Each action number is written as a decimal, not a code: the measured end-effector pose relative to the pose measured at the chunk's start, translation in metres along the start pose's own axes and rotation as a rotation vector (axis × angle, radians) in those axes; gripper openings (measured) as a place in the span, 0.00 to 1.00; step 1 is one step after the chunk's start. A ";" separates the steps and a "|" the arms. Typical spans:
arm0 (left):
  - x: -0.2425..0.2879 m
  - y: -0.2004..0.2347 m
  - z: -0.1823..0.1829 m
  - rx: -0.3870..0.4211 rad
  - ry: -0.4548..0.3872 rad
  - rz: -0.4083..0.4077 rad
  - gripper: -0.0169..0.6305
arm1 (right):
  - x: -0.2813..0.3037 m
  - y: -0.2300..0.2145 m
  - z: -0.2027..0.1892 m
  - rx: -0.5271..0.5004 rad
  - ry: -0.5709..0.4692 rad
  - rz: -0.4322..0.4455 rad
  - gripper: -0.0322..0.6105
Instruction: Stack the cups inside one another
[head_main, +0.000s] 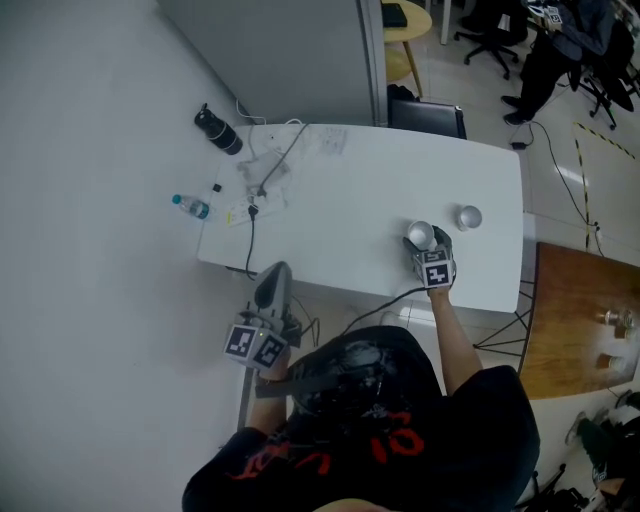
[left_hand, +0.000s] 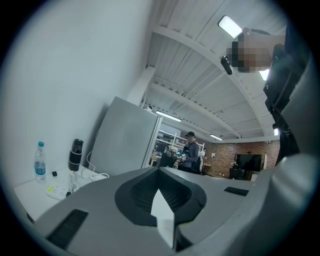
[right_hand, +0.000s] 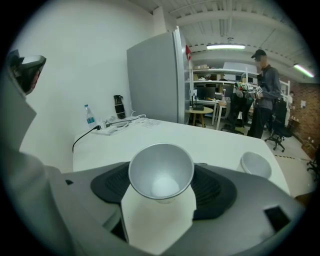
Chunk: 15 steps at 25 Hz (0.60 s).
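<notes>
My right gripper (head_main: 428, 250) is over the right part of the white table (head_main: 340, 210), shut on a shiny metal cup (head_main: 421, 236). In the right gripper view that cup (right_hand: 156, 161) sits mouth-up between the dark pads of the right gripper (right_hand: 161, 174), lifted off the table. A second metal cup (head_main: 468, 216) stands just beyond and to the right, also seen upright on the tabletop (right_hand: 256, 164). My left gripper (head_main: 272, 285) hangs off the table's near left edge, pointing level, with its jaws together and nothing between them (left_hand: 160, 189).
At the table's far left lie a water bottle (head_main: 190, 206), a black flask (head_main: 218, 130) and a power strip with cables (head_main: 255, 195). A grey cabinet (head_main: 290, 50) and a black chair (head_main: 428, 115) stand behind the table. A wooden table (head_main: 580, 320) stands to the right.
</notes>
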<state>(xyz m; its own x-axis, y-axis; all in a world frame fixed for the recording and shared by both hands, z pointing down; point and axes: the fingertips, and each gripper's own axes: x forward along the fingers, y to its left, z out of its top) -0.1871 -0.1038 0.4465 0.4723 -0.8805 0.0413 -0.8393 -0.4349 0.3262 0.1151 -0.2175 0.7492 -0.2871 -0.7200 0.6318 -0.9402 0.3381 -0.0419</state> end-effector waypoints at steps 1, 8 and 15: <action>0.001 -0.002 -0.001 -0.002 0.002 -0.011 0.03 | -0.005 -0.002 -0.003 0.002 0.002 -0.007 0.65; 0.014 -0.017 -0.010 -0.016 0.026 -0.092 0.03 | -0.048 -0.008 -0.012 0.035 -0.013 -0.044 0.65; 0.032 -0.043 -0.023 -0.025 0.068 -0.200 0.03 | -0.089 -0.033 -0.035 0.081 -0.031 -0.130 0.64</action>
<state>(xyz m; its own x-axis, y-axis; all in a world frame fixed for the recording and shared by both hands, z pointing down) -0.1294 -0.1090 0.4552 0.6466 -0.7620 0.0371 -0.7205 -0.5939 0.3581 0.1777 -0.1437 0.7212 -0.1659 -0.7731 0.6121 -0.9812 0.1912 -0.0244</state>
